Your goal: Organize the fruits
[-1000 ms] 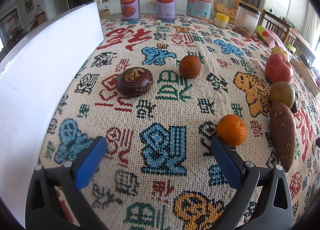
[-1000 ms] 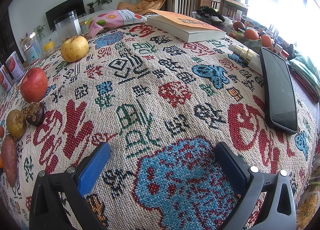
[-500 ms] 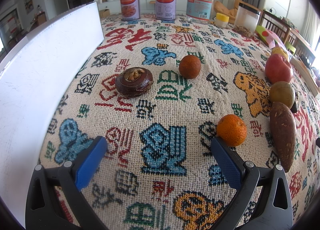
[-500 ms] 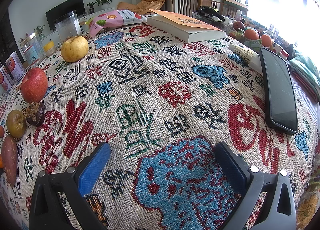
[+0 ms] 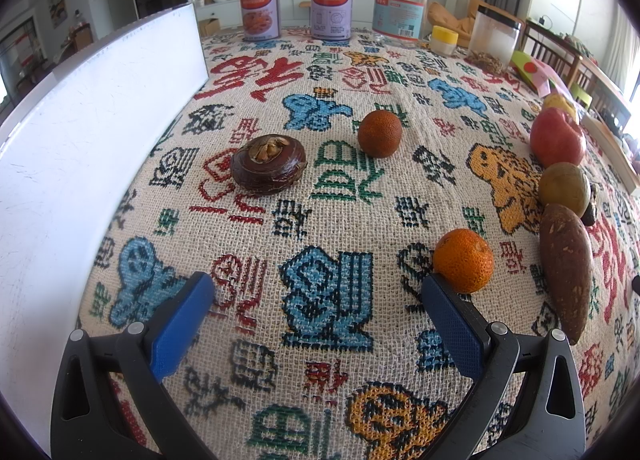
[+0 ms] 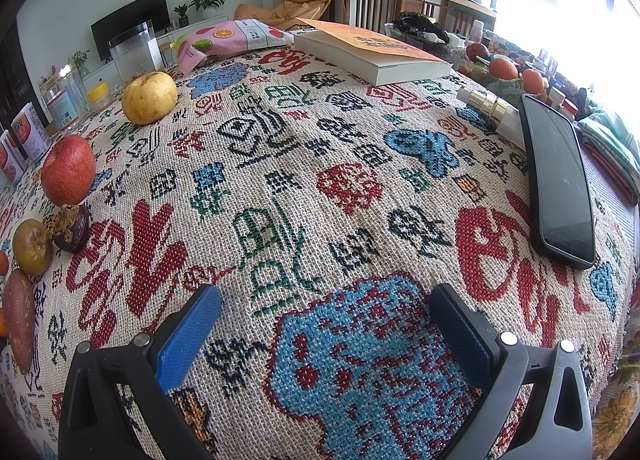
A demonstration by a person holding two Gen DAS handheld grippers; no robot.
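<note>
Count, left wrist view: seven loose items showed on the woven patterned tablecloth (image 5: 332,220). One bright orange tangerine (image 5: 463,261), one darker rust-orange round fruit (image 5: 379,133), one flat dark-brown water chestnut (image 5: 268,164), one long reddish-brown sweet potato (image 5: 566,268), one olive-brown round fruit (image 5: 564,189), one red apple (image 5: 558,137), one yellow fruit partly hidden behind the apple.

Right wrist view added one yellow round pear (image 6: 149,97) and one small dark husked fruit (image 6: 72,227) touching the apple's near side.

Landmark: the bright tangerine. The sweet potato lay just right of it, apart. The olive-brown fruit and apple continued beyond the sweet potato along the right side. The rust-orange fruit and water chestnut sat well beyond and left of it.

Left gripper (image 5: 316,292) was spread wide, nothing between its blue pads; its right pad tip sat just in front of the tangerine, contact not discernible. Right gripper (image 6: 325,302) was likewise spread wide over bare cloth.

Edges: a white flat board (image 5: 80,132) bounded the cloth on the left. Two purple-labelled cans (image 5: 260,6) and one clear jar with gold lid (image 5: 400,6) lined the far edge. One black phone (image 6: 558,184) and one white book with orange cover (image 6: 372,56) lay on the cloth's far right side. Open cloth lay between the left gripper and the water chestnut.
</note>
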